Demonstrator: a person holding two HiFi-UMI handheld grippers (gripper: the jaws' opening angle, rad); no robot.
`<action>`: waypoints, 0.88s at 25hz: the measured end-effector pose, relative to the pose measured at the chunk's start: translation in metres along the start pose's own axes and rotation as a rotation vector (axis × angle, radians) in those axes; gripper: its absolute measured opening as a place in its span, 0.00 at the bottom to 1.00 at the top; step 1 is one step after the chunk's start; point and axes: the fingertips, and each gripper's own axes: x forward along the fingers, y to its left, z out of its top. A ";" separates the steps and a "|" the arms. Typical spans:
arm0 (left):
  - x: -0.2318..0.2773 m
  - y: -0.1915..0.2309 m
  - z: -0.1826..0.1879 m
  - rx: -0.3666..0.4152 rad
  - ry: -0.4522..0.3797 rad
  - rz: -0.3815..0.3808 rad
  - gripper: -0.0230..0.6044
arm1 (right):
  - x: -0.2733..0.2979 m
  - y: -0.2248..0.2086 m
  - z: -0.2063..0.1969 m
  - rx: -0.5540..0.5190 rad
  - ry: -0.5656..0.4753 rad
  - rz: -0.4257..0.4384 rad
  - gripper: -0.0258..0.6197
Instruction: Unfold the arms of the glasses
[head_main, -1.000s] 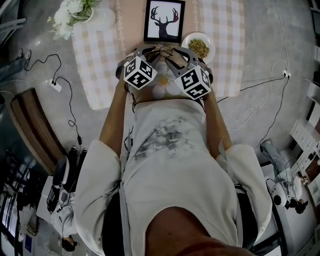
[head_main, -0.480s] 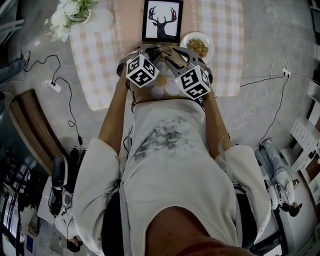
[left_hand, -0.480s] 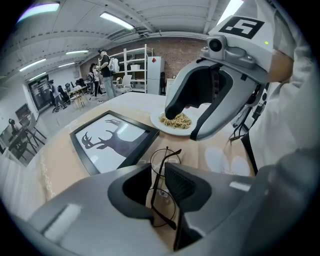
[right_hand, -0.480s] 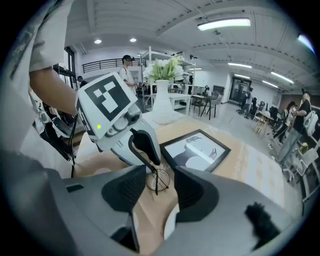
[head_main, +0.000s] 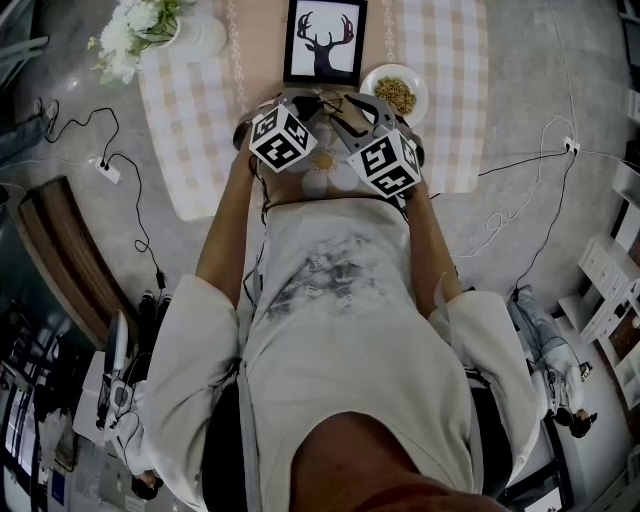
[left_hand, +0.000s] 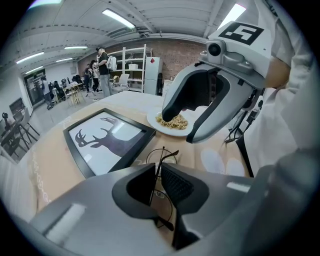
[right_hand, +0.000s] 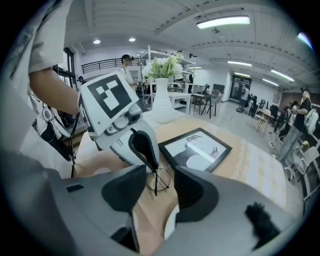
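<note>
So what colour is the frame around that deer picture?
Black. The flat rectangular picture frame shows best in the left gripper view.

Left gripper (left_hand: 158, 167) fingers just closing round glasses (left_hand: 170, 153); right gripper (right_hand: 160, 170) fingers apart.

Beige-and-white checked tablecloth (head_main: 185, 120) with a plain peach runner (head_main: 262, 40). A black picture frame (head_main: 325, 42) around a white sheet with a black stag silhouette. A white plate (head_main: 372, 85) of yellow-tan grains (head_main: 397, 96). White flowers (head_main: 135, 30) with green leaves, in a white vase (head_main: 205, 35). A white daisy shape (head_main: 322, 162) with a yellow centre. The glasses (left_hand: 161, 156) are thin black wire. The left gripper (left_hand: 157, 175) and right gripper (right_hand: 160, 177) are pale grey with black ridged pads (left_hand: 175, 185), each with a white cube (head_main: 283, 138) printed with black squares. White shirt (head_main: 330, 290) with a smudged grey print; mottled grey floor (head_main: 520, 100)
</note>
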 end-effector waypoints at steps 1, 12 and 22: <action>0.000 0.000 0.000 0.004 -0.001 -0.005 0.11 | 0.000 0.000 0.000 0.001 0.001 0.001 0.33; -0.004 -0.009 0.000 0.034 -0.007 -0.038 0.05 | 0.003 -0.006 -0.003 0.015 0.003 -0.012 0.13; -0.009 -0.017 -0.005 0.045 -0.012 -0.062 0.05 | 0.018 -0.002 -0.016 -0.025 0.079 0.025 0.07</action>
